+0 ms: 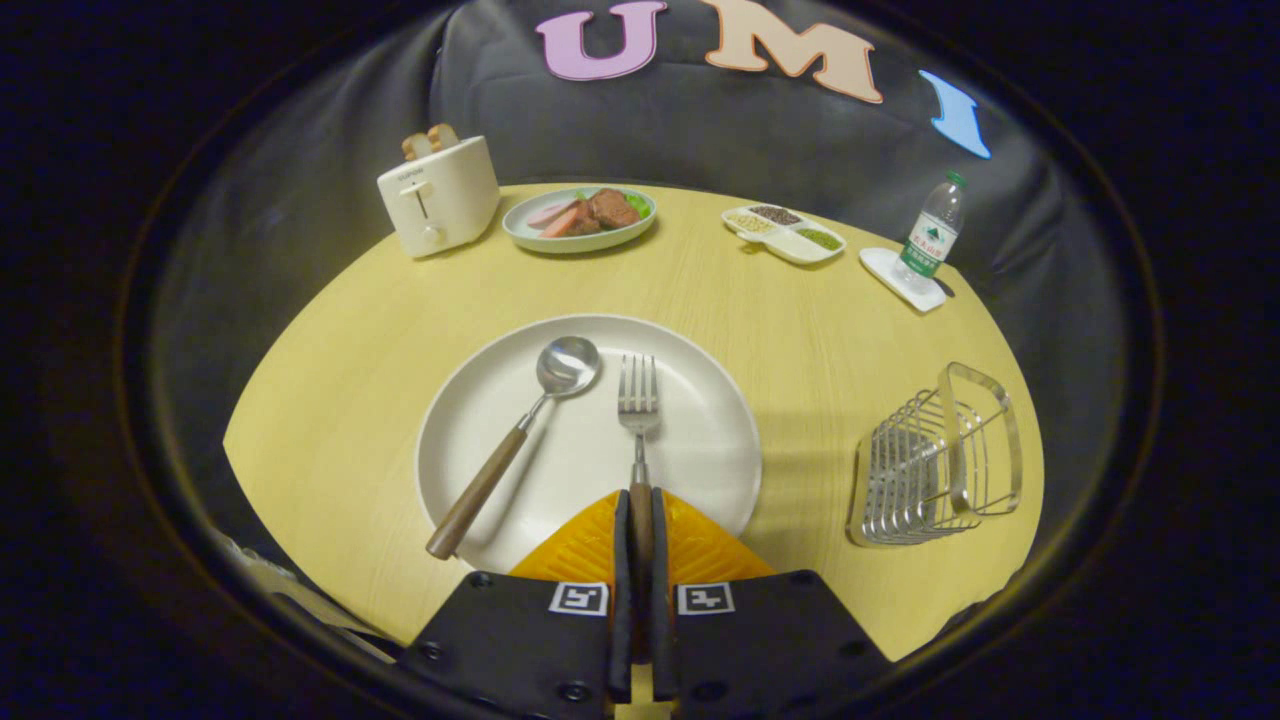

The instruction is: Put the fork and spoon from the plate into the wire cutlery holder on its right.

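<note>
While the claw (640, 525) is pinching the fork (638, 400) handle on the plate (700, 440), the spoon (520, 440) lies left; the holder (935, 460) at right has received nothing yet.

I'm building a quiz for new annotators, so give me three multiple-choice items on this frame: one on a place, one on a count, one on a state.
1. Where does the spoon lie?
A. in the wire cutlery holder
B. on the plate, beside the fork
C. next to the toaster

2. How many compartments has the divided dish beyond the plate?
A. one
B. three
C. six

3. What is the gripper doing?
A. hanging open above the bottle
B. shut on the spoon
C. shut on the fork handle

Answers:
1 B: the spoon rests on the plate, left of the fork.
2 B: three fillings sit in separate sections.
3 C: both fingers press the fork's wooden handle between them; the wire cutlery holder stands empty.
</note>
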